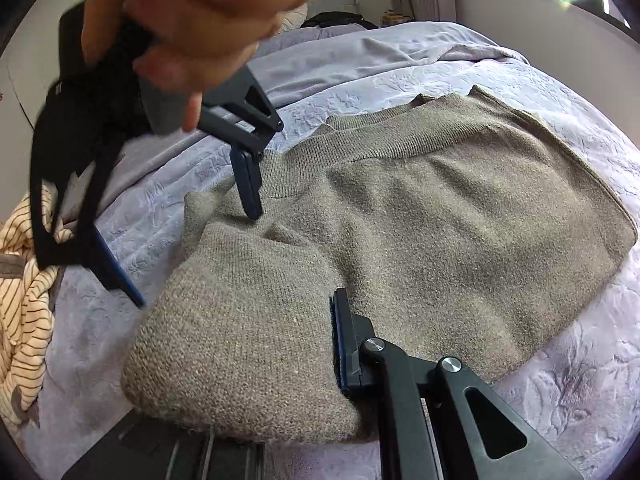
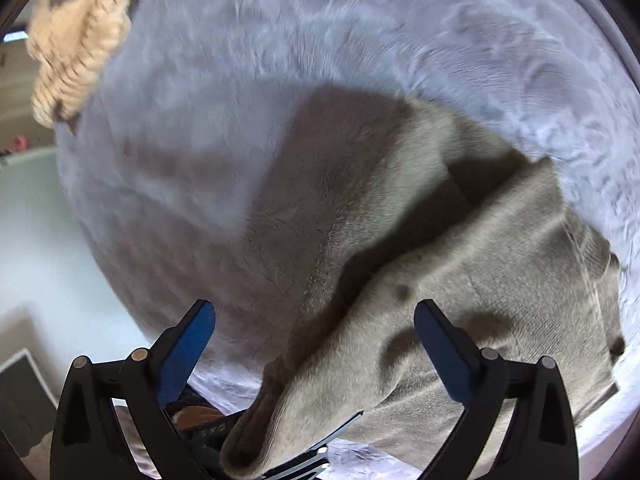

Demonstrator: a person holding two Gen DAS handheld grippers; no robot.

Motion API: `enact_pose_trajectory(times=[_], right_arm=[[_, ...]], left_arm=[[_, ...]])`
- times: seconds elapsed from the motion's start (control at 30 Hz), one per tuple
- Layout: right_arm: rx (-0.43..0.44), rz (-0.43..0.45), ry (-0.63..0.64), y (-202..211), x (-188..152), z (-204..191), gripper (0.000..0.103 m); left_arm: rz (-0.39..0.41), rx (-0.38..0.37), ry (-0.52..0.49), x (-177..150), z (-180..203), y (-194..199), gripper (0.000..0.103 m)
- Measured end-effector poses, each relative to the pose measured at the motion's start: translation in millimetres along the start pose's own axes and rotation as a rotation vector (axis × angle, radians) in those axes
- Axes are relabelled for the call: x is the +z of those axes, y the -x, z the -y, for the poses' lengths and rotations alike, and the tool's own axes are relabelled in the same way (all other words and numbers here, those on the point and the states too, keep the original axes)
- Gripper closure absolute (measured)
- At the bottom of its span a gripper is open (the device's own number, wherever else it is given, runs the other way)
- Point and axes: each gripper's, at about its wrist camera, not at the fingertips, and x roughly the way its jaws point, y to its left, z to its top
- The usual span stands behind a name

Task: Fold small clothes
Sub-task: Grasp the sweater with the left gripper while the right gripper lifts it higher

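On the bed (image 1: 400, 68): sweater (image 1: 440, 208) mid-fold.
Left gripper (image 1: 340, 344) clamps the fold to anchor it; right gripper (image 2: 314, 344) released, empty.

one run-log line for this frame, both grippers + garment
left gripper: shut on sweater sleeve | right gripper: open, empty, above sweater | striped garment: aside on bed
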Motion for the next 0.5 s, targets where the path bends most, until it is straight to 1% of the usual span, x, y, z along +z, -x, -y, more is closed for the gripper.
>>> enact_pose_trajectory(times=[0.07,0.13,0.17,0.2,0.23,0.27,0.3,0.37,0.5], right_arm=[[-0.083,-0.039,0.009,-14,5,-4,0.003],[-0.129,-0.05,-0.001,-23,7,-4,0.008],[-0.136,-0.039,-0.005,-23,6,-2,0.028],[-0.154,-0.012,-0.011,-21,3,1,0.064],[-0.166,0.02,-0.024,-15,-1,7,0.078],[-0.105,0.067,-0.05,-6,-7,15,0.084],[-0.056,0.103,-0.069,2,-13,22,0.087],[0.036,0.208,-0.083,24,-31,36,0.088],[0.189,0.357,-0.115,58,-76,64,0.088]], left_arm=[[-0.002,0.006,-0.011,0,1,0,0.091],[-0.007,0.009,-0.021,1,2,1,0.091],[-0.009,0.008,-0.017,1,2,1,0.091],[-0.01,0.003,-0.003,3,-1,4,0.091],[-0.008,-0.001,0.004,5,-2,5,0.091],[0.002,-0.002,0.008,9,-3,9,0.091],[0.01,-0.002,0.008,13,-3,13,0.091],[0.034,-0.012,0.008,22,-1,22,0.091],[0.097,-0.031,-0.036,45,16,48,0.091]])
